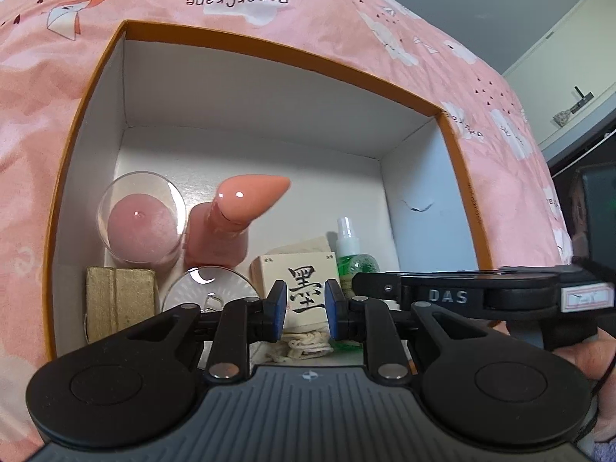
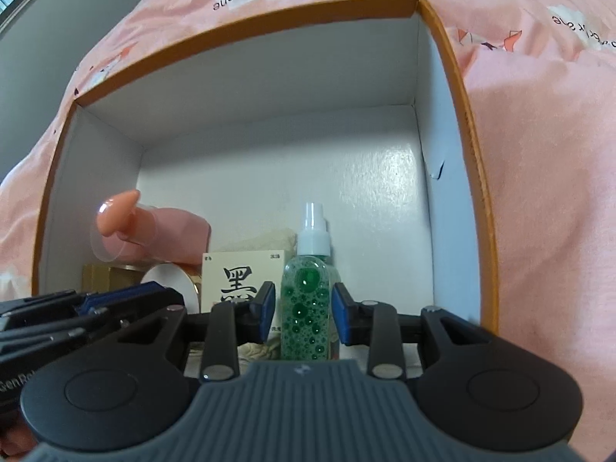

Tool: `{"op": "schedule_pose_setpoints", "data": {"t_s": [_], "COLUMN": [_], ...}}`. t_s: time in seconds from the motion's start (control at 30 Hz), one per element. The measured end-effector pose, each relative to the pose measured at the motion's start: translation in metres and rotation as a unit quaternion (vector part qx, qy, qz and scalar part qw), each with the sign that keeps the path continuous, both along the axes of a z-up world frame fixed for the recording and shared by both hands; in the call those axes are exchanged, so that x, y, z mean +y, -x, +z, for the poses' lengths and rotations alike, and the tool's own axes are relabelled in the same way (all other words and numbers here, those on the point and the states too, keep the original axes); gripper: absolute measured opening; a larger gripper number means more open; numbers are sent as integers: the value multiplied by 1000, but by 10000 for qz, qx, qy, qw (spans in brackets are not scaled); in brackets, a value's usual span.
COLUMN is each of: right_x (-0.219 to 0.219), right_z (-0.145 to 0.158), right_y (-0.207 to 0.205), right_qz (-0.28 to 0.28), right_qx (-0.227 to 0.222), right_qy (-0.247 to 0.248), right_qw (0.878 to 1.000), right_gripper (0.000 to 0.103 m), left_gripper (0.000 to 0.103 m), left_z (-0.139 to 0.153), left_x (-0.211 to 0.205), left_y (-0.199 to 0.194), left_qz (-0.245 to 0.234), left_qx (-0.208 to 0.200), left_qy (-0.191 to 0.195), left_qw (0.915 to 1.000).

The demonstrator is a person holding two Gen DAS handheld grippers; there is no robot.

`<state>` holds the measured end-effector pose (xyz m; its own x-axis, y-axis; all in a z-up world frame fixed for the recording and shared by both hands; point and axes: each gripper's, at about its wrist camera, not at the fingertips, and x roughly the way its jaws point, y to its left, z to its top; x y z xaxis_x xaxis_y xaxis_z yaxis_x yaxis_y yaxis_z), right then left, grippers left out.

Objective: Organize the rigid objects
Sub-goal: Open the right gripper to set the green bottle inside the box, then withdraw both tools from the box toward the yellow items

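Both tongs hang open over the orange-rimmed box (image 2: 454, 61): my left tongs (image 1: 305, 310) frame the ink box (image 1: 296, 281), my right tongs (image 2: 304, 310) straddle the green spray bottle (image 2: 308, 292) without touching. Only the left view shows the candle glass (image 1: 140, 217) at ten o'clock. Pink bedsheet (image 2: 539, 192) surrounds everything; a grey wall (image 1: 481, 4) lies beyond.
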<state>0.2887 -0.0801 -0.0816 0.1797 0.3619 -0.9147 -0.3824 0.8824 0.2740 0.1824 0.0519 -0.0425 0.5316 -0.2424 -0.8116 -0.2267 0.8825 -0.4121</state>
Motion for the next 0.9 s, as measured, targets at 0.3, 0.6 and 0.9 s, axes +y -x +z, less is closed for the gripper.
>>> {"op": "schedule_pose_setpoints", "data": {"t_s": [0.3,0.6,0.9], "right_x": [-4,-26,-55], "right_z": [6,61,67], "right_y": [12,76,142], "right_qz": [2,-157,-595], "right_qx": [-186,-1384,-1943], "right_qy": [55,-391,-279], "right_qw": [9998,9895,9787], "right_gripper": [27,40,60], "left_gripper": [23,23,30], "left_z": [22,54,54], "left_x": [-15,-44,-65], "left_y": [21,76,106], "left_qz": [32,140,-413], "left_qx": [-590,-1761,-1827], "left_qy": [-196,-924,-1239], "left_qw": [9981,9799,9745]}}
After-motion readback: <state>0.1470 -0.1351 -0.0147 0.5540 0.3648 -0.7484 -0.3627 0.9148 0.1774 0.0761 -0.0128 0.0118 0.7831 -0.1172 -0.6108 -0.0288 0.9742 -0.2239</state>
